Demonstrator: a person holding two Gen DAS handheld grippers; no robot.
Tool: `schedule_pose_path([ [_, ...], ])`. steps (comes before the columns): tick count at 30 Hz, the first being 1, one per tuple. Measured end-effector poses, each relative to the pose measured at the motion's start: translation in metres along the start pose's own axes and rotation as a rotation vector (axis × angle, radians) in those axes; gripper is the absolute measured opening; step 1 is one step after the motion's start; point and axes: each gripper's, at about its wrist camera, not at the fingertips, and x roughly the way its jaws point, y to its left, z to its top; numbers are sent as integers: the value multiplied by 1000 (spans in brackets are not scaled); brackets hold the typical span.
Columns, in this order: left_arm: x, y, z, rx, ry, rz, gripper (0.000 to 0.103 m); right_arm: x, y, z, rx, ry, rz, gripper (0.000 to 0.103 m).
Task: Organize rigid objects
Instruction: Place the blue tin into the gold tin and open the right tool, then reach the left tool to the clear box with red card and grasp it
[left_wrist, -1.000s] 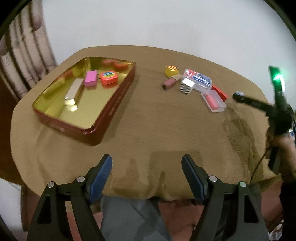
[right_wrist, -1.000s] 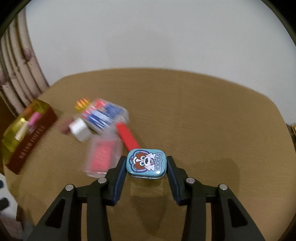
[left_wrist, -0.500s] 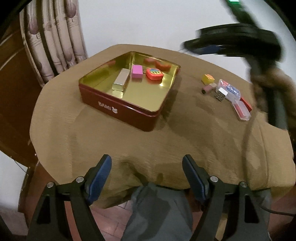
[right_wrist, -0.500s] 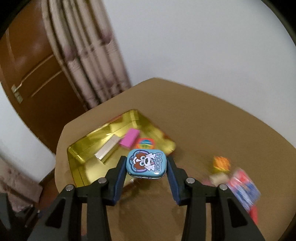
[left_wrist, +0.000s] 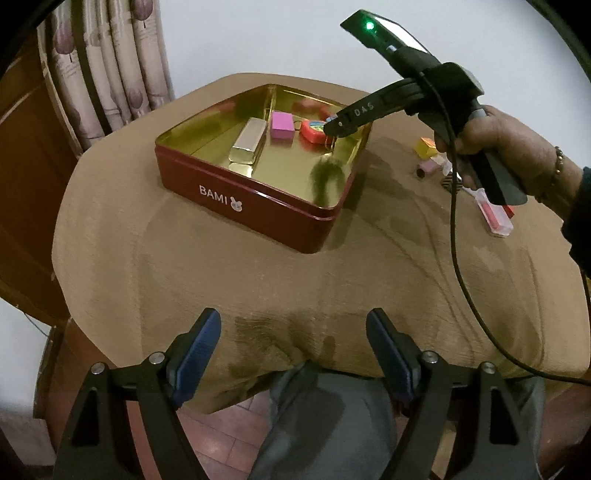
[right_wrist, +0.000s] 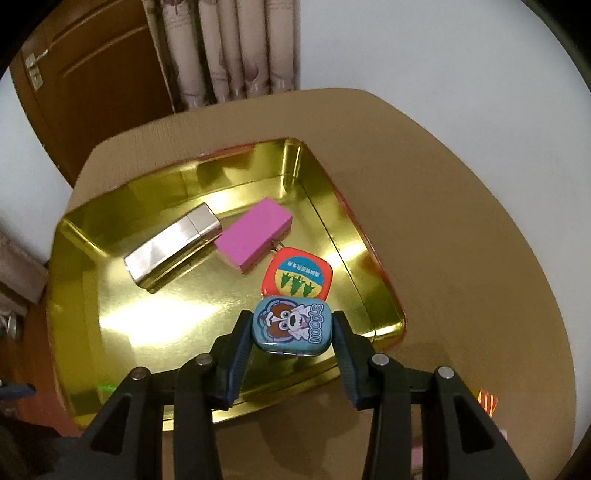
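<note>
My right gripper (right_wrist: 291, 328) is shut on a small blue tin (right_wrist: 291, 325) with a cartoon dog, held above the near right part of the red and gold box (right_wrist: 184, 321). In the box lie a silver bar (right_wrist: 171, 243), a pink block (right_wrist: 253, 230) and a red tin (right_wrist: 297, 277). In the left wrist view the right gripper (left_wrist: 334, 125) hangs over the box (left_wrist: 258, 206), the blue tin barely showing. My left gripper (left_wrist: 293, 354) is open and empty at the table's near edge.
Loose items lie on the brown cloth right of the box: a yellow block (left_wrist: 424, 146), a pink roll (left_wrist: 428, 168), a clear case with red inside (left_wrist: 496, 218). A door (right_wrist: 92, 74) and curtain (right_wrist: 236, 48) stand behind the table.
My right gripper carried the blue tin left from the loose items to above the box. The left gripper pulled back and turned toward the box.
</note>
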Motion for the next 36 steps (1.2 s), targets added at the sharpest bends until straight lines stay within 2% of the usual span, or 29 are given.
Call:
schedule_pose_path([
  [4, 3, 2, 1, -12, 11, 3, 77, 7, -1, -3, 1, -6, -28, 43],
  [9, 8, 3, -1, -22, 34, 1, 77, 9, -9, -11, 29, -40, -19, 44],
  [13, 6, 0, -1, -6, 12, 28, 77, -38, -25, -31, 136, -227, 40, 44],
  [15, 4, -2, -2, 7, 5, 30, 77, -71, -39, -59, 222, -329, 16, 44],
  [16, 3, -4, -2, 13, 1, 30, 77, -91, -50, -84, 283, -383, -6, 44],
  [18, -1, -10, -4, 34, -9, 29, 77, -117, -65, -128, 363, -424, -69, 45],
  [19, -2, -12, -4, 42, -12, 27, 77, -129, -77, -161, 412, -431, -129, 45],
  [21, -6, -20, -6, 69, -23, 12, 77, -140, -94, -213, 477, -395, -228, 45],
  [24, -10, -39, -6, 127, -29, -22, 77, -146, -119, -291, 560, -279, -362, 45],
  [26, -12, -59, -3, 172, -31, -58, 77, -143, -131, -335, 621, -200, -429, 45],
  [28, -13, -80, 4, 211, -29, -105, 77, -142, -138, -371, 660, -167, -483, 45],
  [30, -11, -101, 14, 230, -18, -143, 79, -141, -140, -392, 682, -146, -520, 45],
  [31, -9, -113, 19, 237, -11, -169, 80, -148, -143, -401, 716, -189, -484, 45],
  [33, -1, -143, 34, 251, 10, -217, 81, -157, -145, -408, 754, -245, -485, 46],
  [36, 15, -187, 55, 287, 30, -254, 81, -157, -151, -414, 793, -245, -459, 46],
])
